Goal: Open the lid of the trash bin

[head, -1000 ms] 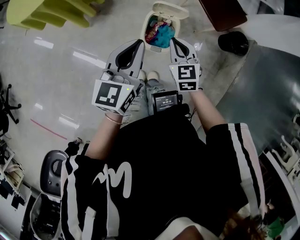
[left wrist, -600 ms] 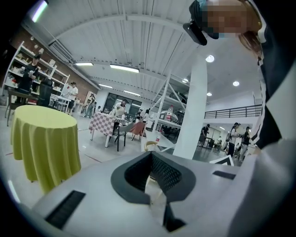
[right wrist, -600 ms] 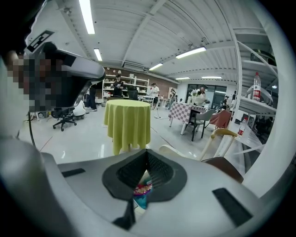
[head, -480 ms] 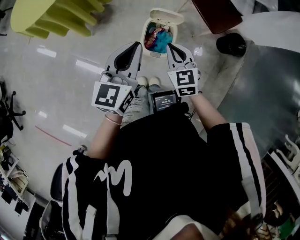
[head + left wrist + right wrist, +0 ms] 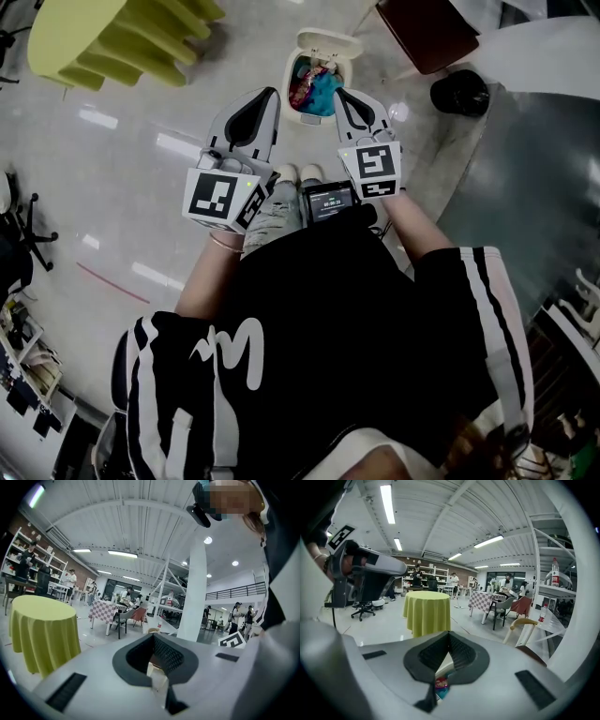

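On floor (image 5: 122,169), one trash bin (image 5: 302,116), lid (image 5: 328,42) open

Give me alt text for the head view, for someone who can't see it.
Seen from above, a small white trash bin stands on the floor with its lid open and colourful rubbish inside. A person in black holds the left gripper and right gripper near it, both shut and empty.

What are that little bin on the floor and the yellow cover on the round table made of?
Trash bin: probably off-white plastic, with smooth moulded walls, a thin flip lid and a slight sheen.
Tablecloth: seemingly matte woven fabric, since it hangs in soft vertical folds.
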A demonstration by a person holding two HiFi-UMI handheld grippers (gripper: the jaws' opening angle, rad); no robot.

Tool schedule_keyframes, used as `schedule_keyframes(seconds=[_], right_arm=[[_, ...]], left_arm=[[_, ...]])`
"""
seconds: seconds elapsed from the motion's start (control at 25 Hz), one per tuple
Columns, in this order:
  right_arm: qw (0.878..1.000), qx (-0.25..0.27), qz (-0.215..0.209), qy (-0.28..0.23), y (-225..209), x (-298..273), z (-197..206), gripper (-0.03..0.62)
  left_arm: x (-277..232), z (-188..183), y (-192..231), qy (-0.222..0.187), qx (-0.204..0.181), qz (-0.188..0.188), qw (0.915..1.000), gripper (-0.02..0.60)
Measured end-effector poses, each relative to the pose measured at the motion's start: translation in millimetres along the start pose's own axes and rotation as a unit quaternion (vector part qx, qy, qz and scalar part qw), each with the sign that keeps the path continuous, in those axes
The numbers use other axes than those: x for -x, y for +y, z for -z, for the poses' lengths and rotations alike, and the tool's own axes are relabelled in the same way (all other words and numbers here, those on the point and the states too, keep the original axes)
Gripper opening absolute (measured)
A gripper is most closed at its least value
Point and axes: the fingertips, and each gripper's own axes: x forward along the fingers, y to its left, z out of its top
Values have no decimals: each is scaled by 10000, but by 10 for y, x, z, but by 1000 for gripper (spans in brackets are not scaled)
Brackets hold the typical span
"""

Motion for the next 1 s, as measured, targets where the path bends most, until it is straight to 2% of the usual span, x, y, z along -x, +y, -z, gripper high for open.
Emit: schedule_keyframes(seconds=[0.44, 1.0], right_arm=[[9987, 48, 85, -497, -16, 146, -451, 3], [9936, 168, 223, -1094, -83, 445, -897, 3]], left_arm=[[37, -265, 65, -235, -119, -96, 9996, 7], [112, -531, -66, -404, -423, -62, 9983, 7]])
